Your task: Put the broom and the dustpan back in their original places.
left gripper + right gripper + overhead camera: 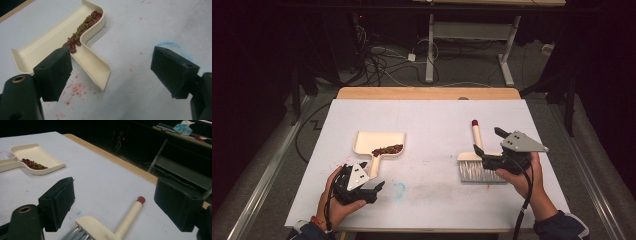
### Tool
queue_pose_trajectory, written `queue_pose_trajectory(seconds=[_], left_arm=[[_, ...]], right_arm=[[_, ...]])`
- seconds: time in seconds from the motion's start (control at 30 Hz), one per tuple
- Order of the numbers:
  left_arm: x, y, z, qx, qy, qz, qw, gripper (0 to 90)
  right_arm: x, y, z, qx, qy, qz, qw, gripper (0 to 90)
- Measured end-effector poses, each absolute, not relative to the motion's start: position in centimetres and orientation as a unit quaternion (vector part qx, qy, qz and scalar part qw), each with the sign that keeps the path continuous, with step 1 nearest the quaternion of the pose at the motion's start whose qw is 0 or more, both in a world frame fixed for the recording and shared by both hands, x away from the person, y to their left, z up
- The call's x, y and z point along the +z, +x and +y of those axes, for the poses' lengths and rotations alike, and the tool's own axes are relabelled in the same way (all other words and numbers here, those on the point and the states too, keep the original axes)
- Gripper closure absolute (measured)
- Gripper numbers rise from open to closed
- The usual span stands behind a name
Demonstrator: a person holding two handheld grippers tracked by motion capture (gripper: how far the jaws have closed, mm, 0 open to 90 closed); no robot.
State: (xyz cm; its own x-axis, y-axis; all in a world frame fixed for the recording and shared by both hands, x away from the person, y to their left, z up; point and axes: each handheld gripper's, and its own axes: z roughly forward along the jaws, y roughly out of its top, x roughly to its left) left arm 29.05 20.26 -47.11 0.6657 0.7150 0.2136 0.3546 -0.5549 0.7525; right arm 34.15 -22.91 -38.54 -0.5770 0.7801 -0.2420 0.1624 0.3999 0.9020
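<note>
A cream dustpan [367, 140] lies left of centre on the white table, with red and green beans [387, 149] piled where pan meets handle. My left gripper [362, 176] hovers open just short of the handle; in the left gripper view the handle [92, 65] runs between the spread jaws toward the beans [83, 27]. A cream brush [477, 162] with grey bristles and a red-tipped handle [475, 125] lies at the right. My right gripper [489, 144] stands open over the brush; its own view shows the brush [128, 217] between the jaws, untouched, and the dustpan [30, 151] farther off.
Red specks [75, 90] dot the table near the dustpan handle, and a faint blue smudge [399, 189] marks the front middle. A wooden strip [427, 93] forms the table's far edge. Beyond it are desk legs [430, 50] and floor cables [382, 60].
</note>
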Motion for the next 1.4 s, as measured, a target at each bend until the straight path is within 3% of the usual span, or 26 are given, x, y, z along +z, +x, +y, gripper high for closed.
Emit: queue_pose_trajectory(seconds=[1.4], left_arm=[[-47.3, 29.0, 20.2, 0.25, 0.846, 0.318, 0.347, 17.1]], right_arm=[[-44.4, 30.1, -28.1, 0.413, 0.327, 0.782, 0.332, 18.2]])
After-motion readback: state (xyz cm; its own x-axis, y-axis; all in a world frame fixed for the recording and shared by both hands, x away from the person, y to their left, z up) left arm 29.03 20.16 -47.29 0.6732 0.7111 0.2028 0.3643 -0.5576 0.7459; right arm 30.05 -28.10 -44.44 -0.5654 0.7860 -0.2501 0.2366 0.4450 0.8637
